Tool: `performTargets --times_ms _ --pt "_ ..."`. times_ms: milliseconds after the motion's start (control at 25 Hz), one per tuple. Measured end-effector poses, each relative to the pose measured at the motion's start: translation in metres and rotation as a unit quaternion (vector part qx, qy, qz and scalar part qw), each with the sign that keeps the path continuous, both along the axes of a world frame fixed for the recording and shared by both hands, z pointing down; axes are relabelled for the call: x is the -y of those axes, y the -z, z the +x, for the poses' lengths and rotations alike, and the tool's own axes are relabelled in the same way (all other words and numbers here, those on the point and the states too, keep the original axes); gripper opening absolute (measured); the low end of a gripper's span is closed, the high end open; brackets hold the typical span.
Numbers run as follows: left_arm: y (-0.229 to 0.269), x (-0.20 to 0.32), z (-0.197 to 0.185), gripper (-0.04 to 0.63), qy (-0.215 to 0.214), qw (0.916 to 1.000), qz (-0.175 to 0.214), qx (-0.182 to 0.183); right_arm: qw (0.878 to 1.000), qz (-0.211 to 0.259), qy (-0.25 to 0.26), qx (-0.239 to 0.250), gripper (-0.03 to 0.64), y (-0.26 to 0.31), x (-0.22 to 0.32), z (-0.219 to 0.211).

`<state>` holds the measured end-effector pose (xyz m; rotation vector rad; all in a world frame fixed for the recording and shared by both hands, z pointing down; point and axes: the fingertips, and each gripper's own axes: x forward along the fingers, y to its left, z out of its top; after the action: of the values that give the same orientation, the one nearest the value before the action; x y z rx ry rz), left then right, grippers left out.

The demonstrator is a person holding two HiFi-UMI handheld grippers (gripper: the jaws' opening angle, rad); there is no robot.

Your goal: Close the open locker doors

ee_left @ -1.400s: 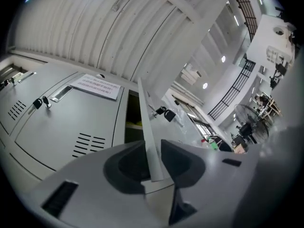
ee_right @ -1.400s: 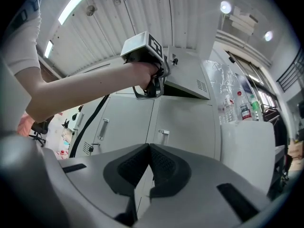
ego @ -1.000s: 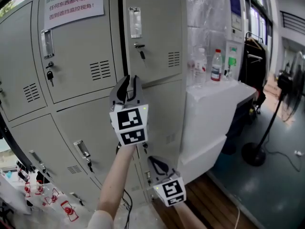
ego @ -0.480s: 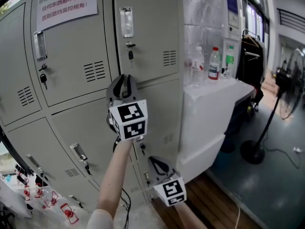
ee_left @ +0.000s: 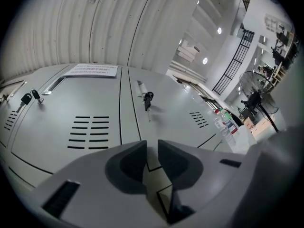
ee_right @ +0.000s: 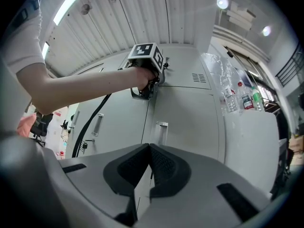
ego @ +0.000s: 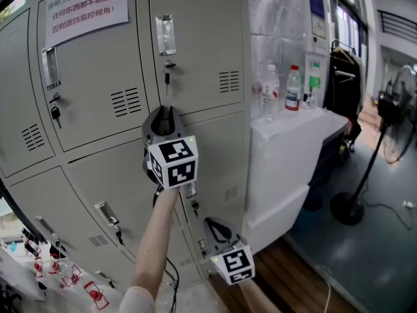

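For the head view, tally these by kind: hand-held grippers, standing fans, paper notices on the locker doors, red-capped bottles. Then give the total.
Grippers: 2, the left gripper and the right gripper
Standing fan: 1
Paper notice: 1
Red-capped bottle: 1
Total: 5

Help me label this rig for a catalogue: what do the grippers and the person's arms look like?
The left gripper and right gripper are grey, each with two curved jaws lined with dark pads and a white cube bearing black square markers. A black cable hangs from the left one. The left arm wears a short white sleeve.
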<state>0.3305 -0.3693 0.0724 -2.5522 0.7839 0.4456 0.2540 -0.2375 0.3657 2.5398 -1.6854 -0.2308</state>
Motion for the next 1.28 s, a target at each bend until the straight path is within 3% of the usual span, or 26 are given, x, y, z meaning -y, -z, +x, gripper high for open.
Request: performTargets --times_ms 480,880,1120,1280 --pt "0.001 -0.001 0.004 0.061 0.011 0.9998 0.014 -0.011 1.0 0.001 0.0 0.01 0.006 -0.002 0.0 0.011" --pt "-0.001 -0.007 -0.003 0.061 -0.007 0.9999 0.004 -0.013 1.0 0.001 0.004 0.0 0.006 0.005 -0.002 0.006" --pt "-0.025 -0.048 -0.048 0.059 -0.055 0.9978 0.013 -0.035 1.0 -0.001 -0.002 0.003 0.006 0.001 -0.015 0.0" --pt "-0.056 -0.08 -0.094 0.009 -0.117 0.9899 -0.001 -0.08 1.0 0.003 -0.007 0.005 0.006 -0.005 -0.021 -0.004"
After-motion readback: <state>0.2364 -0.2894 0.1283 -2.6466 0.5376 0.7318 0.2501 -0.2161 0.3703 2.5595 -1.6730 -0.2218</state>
